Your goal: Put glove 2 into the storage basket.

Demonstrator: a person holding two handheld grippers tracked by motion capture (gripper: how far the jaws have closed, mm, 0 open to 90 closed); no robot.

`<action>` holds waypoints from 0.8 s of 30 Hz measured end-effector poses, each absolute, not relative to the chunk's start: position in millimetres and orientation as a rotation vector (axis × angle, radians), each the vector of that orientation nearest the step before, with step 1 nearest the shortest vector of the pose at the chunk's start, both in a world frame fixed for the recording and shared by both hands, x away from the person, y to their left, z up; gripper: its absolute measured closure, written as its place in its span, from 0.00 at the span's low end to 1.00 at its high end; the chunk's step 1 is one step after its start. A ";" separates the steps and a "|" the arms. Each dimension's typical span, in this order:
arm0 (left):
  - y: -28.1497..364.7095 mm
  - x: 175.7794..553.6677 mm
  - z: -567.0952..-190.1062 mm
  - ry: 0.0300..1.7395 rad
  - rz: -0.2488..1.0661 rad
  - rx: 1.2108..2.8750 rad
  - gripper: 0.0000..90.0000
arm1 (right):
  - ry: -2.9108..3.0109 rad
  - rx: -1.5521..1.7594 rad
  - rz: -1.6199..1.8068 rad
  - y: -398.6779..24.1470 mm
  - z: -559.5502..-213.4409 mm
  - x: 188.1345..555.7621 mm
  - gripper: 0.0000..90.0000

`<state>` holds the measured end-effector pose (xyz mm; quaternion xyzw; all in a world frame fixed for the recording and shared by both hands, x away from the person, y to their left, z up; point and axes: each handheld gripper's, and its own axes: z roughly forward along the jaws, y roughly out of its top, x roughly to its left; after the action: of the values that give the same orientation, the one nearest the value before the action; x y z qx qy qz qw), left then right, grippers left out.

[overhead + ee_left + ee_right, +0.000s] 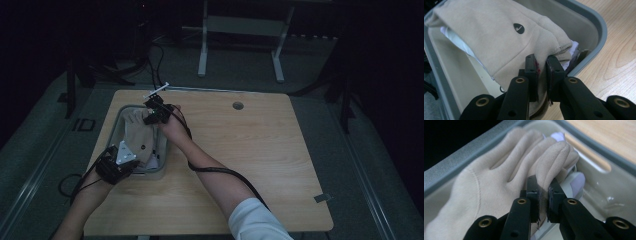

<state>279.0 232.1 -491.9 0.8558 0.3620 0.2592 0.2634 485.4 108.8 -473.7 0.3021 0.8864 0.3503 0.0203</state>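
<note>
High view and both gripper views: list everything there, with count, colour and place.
glove: one, beige, lying in the bin, pinched at both ends
bin: one, grey rim with pale inside, on the left part of the table
white and lilac items: count unclear, under the glove in the bin
table: one, light wood, with a round hole near the far edge
frame: one, white, on the floor beyond the table
left gripper: black, jaws shut on the glove's cuff end
right gripper: black, jaws shut on a glove finger

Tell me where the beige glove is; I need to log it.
The beige glove lies in the grey bin at the table's left in the high view, pinched by the left tongs and right tongs.
</note>
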 end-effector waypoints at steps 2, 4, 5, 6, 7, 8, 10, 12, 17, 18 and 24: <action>232.3 281.0 -494.1 0.984 0.691 2.319 0.91 | 2.754 0.946 1.073 109.1 -477.8 486.8 0.92; 231.5 283.2 -496.1 0.989 0.680 2.326 0.91 | 2.757 0.937 1.050 110.4 -479.7 487.1 0.92; 231.1 284.2 -496.7 0.989 0.674 2.326 0.91 | 2.757 0.933 1.034 111.0 -480.6 487.4 0.92; 230.7 285.3 -497.5 0.991 0.667 2.326 0.91 | 2.756 0.926 1.018 111.7 -481.5 487.5 0.92; 230.3 286.2 -497.6 0.995 0.663 2.329 0.91 | 2.755 0.923 1.009 112.5 -482.8 487.7 0.92; 229.7 287.1 -498.4 0.995 0.660 2.329 0.91 | 2.753 0.919 0.993 113.2 -484.3 487.6 0.92; 229.0 288.8 -499.8 0.996 0.653 2.329 0.91 | 2.755 0.920 0.967 114.3 -487.3 488.4 0.92; 229.5 290.8 -500.5 1.002 0.636 2.329 0.91 | 2.755 0.930 0.964 114.3 -488.7 489.2 0.92; 231.4 294.8 -501.9 1.021 0.591 2.318 0.90 | 2.746 0.932 0.974 112.8 -492.0 489.3 0.90; 232.0 294.5 -501.1 1.024 0.583 2.309 0.89 | 2.750 0.930 0.982 111.8 -491.3 489.2 0.88; 237.3 284.3 -487.3 1.035 0.587 2.240 0.67 | 2.756 0.925 1.036 100.0 -478.6 490.3 0.71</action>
<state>284.3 237.3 -487.3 0.8429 0.3897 0.2208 0.2981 490.3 100.0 -478.6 0.2997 0.8926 0.3356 0.0275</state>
